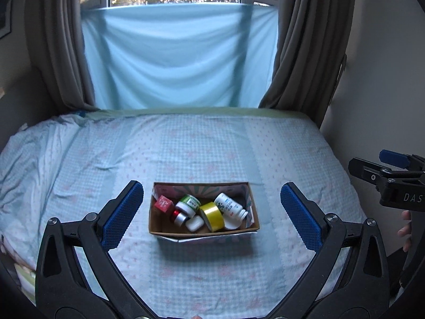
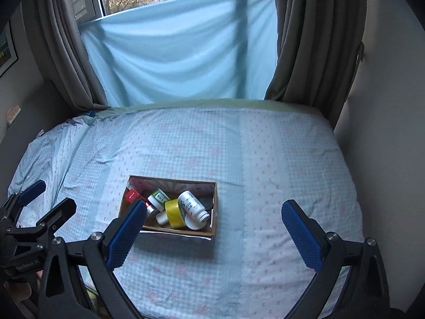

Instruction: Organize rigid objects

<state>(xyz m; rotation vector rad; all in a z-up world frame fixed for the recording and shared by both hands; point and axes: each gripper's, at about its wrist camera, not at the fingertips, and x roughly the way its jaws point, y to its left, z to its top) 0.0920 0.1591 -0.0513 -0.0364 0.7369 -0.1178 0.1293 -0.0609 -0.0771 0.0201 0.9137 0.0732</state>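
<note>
An open cardboard box [image 1: 159,214] [image 2: 215,212] stands on the bed. It holds a red cube [image 1: 164,204], a green-and-white jar [image 1: 189,205] [image 2: 158,198], a yellow tape roll [image 1: 211,215] [image 2: 174,212], a white pill bottle lying on its side [image 1: 230,207] [image 2: 191,206], a red-and-silver can [image 1: 177,217] and a small white case [image 1: 195,223]. My left gripper [image 1: 212,202] is open and empty, above the bed in front of the box. My right gripper [image 2: 212,218] is open and empty, to the right of the box; it also shows at the right edge of the left wrist view [image 1: 390,170].
The bed [image 1: 212,148] has a light blue checked sheet, rumpled at the left. A blue cloth [image 1: 180,55] hangs over the window behind, between grey curtains [image 1: 305,40]. A wall [image 2: 385,106] runs along the bed's right side.
</note>
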